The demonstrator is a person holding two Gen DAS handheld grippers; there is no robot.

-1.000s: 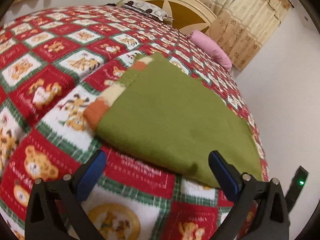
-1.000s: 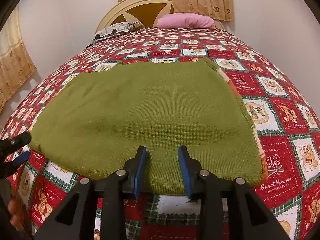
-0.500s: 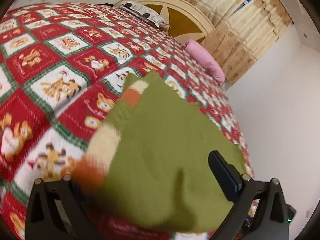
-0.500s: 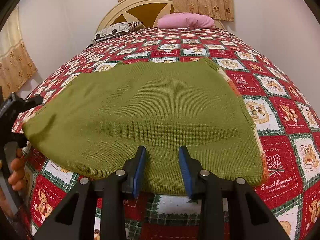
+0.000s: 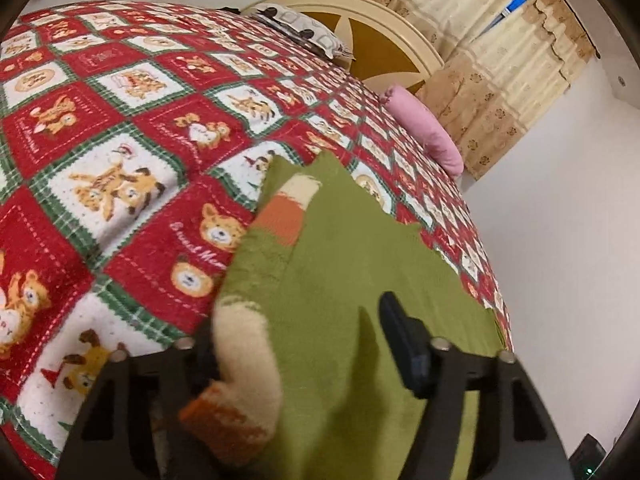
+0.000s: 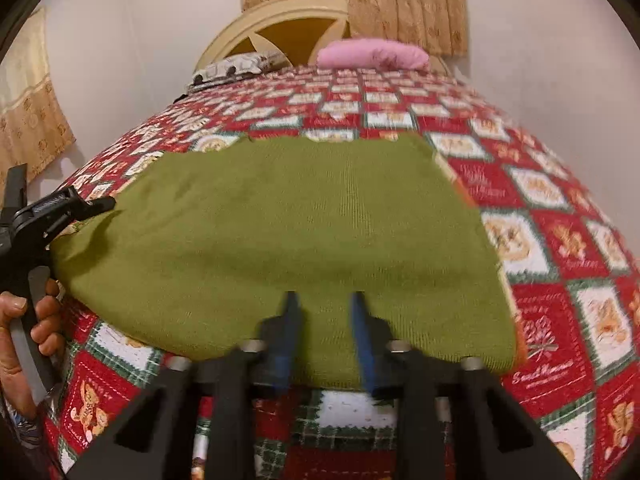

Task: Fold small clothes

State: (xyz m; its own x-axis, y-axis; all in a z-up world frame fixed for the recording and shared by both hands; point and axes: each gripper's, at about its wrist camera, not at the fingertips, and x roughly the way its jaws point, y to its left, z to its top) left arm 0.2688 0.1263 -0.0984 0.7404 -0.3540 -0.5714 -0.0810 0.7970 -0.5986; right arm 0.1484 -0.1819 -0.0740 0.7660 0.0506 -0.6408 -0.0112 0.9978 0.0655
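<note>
Green knitted sweater (image 6: 280, 240), already folded flat, lies on the red checked teddy-bear blanket (image 6: 560, 312) at the foot of the bed, its striped cuff (image 5: 244, 380) bunched at the left corner. The left gripper (image 5: 304, 360) has just been closing, jaws half-wide around that corner; whether its pads bite yet cannot be told. The right gripper (image 6: 324, 332) has likewise been narrowing on the near hem, cloth between its blue fingers (image 6: 362, 332). For a clean fold, both should pinch all layers before lifting together and carrying the hem evenly toward the pink pillow (image 6: 372, 54).
</note>
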